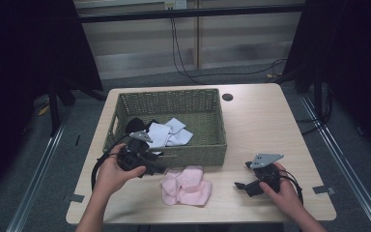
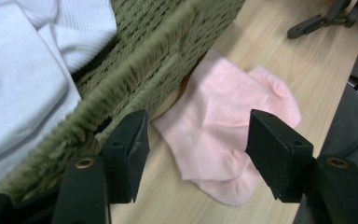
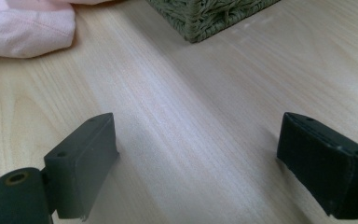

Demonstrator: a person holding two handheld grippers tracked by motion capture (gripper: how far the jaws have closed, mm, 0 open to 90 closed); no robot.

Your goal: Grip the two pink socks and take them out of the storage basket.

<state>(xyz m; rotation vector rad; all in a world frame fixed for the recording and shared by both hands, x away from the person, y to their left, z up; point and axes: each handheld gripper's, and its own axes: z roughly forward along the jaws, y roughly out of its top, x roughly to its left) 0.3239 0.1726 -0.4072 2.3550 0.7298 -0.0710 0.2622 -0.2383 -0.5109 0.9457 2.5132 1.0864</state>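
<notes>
**Left gripper parted over pink socks beside the woven basket**

The pink socks lie in a soft, rumpled heap on the pale wood-grain surface, just in front of the basket's near wall and between the two hands. Their knit is fine and matte, with rounded toes and heels overlapping one another.

The left gripper hangs at the basket's near wall, pointed toward the socks. In the left gripper view its black, blocky jaws stand released, apart with nothing pressed between them; the socks show in the gap beyond. One jaw sits close against the basket wall, which crowds that side of the approach.

The basket is rectangular, woven of olive-green cord with a thick, fuzzy rim. Inside lie white socks, ribbed and folded, beside a dark bundle (too dim to name).

The right gripper rests low over bare surface, well apart from the socks, its jaws also released and wide, holding nothing. In the right gripper view a corner of the basket and an edge of pink sock lie ahead.

A round dark grommet sits near the far edge.
</notes>
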